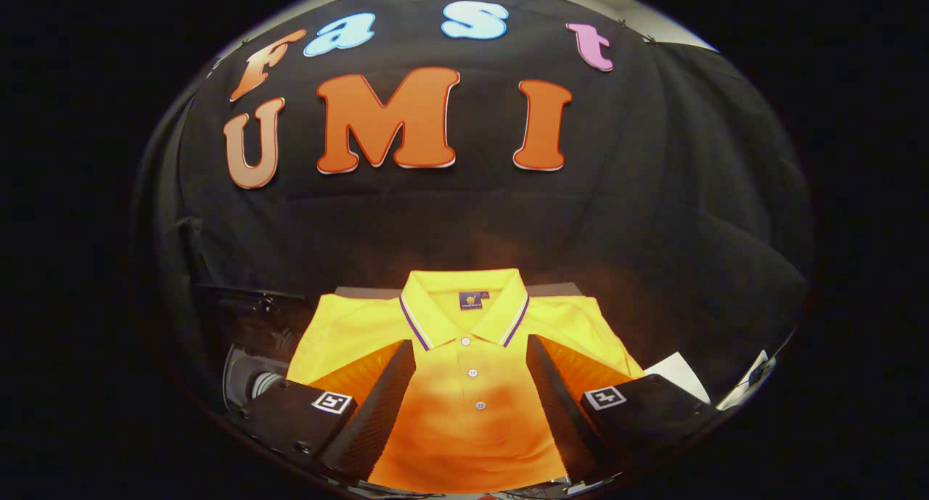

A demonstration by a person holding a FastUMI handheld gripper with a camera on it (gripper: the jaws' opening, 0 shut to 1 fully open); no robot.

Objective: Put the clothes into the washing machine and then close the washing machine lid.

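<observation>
Looking out along my tongs (470,355), I see their two fingers spread wide, one on either side of a folded yellow polo shirt (468,413), and nothing is gripped between them. The shirt lies flat with its collar (464,304) at the far end, beyond the fingertips; the collar has a striped edge and a small label sewn inside the neck. Its button placket (473,373) runs straight down the gap between my fingers, with three pale buttons in a row. The left finger (377,398) sits over the shirt's left shoulder area and the right finger (555,398) over the other side; whether they touch the fabric I cannot tell. To the left of the shirt, past my left finger, a dark machine part with a greyish round piece (250,376) shows dimly. To the right of the shirt, a white sheet (678,373) lies near my right finger. Black cloth (653,217) hangs behind everything.
</observation>
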